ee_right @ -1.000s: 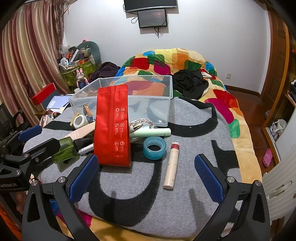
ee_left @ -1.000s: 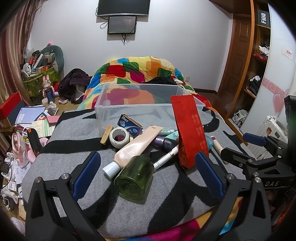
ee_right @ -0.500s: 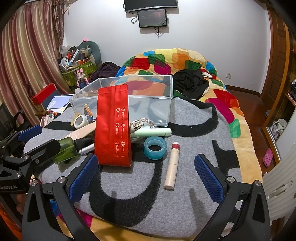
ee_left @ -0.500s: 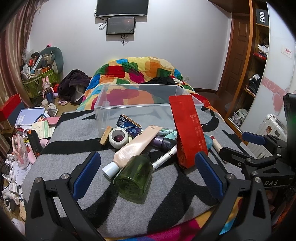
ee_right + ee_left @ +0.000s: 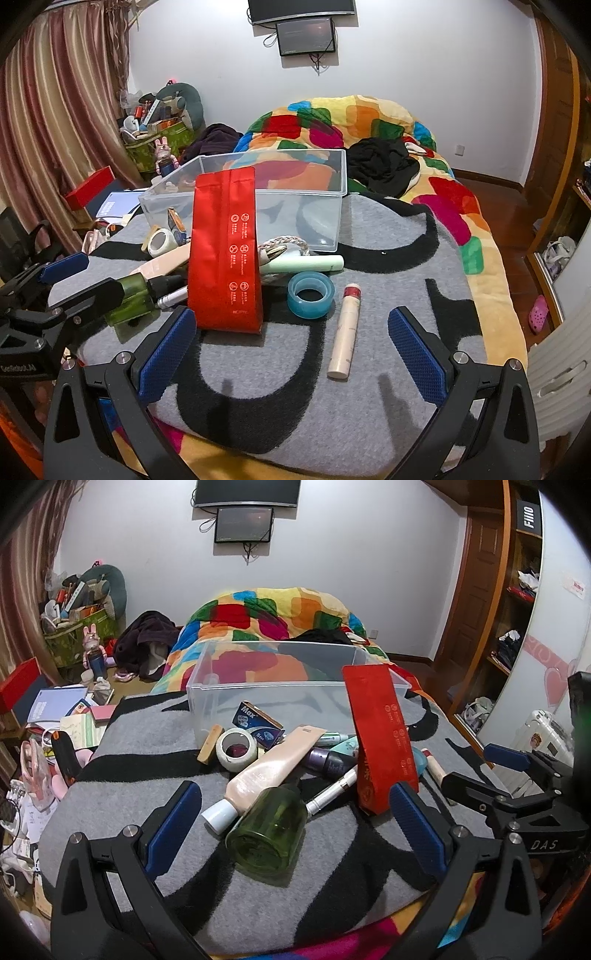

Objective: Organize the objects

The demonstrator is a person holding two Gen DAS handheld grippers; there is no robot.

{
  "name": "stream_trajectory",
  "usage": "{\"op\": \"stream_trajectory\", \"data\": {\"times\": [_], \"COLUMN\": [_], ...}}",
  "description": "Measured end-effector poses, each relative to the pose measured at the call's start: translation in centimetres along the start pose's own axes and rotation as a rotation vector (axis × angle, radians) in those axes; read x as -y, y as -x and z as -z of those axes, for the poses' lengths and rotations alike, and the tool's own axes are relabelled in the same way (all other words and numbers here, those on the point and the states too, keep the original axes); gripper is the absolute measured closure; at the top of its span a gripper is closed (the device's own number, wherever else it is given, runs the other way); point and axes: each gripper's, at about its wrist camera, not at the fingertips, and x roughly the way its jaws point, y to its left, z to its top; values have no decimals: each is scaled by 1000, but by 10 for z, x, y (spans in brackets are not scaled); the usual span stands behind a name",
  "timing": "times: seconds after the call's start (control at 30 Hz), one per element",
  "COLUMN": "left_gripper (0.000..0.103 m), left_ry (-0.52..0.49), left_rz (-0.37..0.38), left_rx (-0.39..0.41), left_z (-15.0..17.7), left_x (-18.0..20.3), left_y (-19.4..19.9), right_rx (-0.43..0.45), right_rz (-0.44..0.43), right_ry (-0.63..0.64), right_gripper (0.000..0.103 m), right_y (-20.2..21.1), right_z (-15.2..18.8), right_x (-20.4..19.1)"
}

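Clear bin [image 5: 295, 686], centre frame, empty, likely meant for the clutter. Red pouch [image 5: 225, 251] upright mid-frame. Left gripper [image 5: 291, 819] and right gripper [image 5: 291, 339] along lower edge, jaws wide, holding nothing.

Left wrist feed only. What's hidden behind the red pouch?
Observer: A blue tape roll lies flat beside the red pouch, not touching it.
Operator: Anything nearer the bin?
Observer: A white braided band lies just in front of the clear bin.
Operator: Right tool state?
Observer: The right tool is open and holds nothing.
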Motion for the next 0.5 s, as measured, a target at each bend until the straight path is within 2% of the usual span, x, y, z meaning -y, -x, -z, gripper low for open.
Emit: {"op": "stream_trajectory", "data": {"times": [0.07,0.17,0.3,0.5], "left_gripper": [1,11,14,26], "left_ry": [5,8,12,20], "left_rz": [-5,-13,-27,-12], "left_rx": [0,0,-7,-46], "left_z": [0,-2,-4,-1], "left_x": [-2,-6,-13,-20], "left_y": [-1,-2,-6,-18], "right_rx": [1,5,9,-27], "right_rz": [4,10,29,61], "right_ry": [-6,-25,-66,-138], "right_gripper": [1,2,12,30], "right_y": [-2,-3,-4,-16], "right_z": [0,-1,-3,-4], "right_x": [3,9,22,44]}}
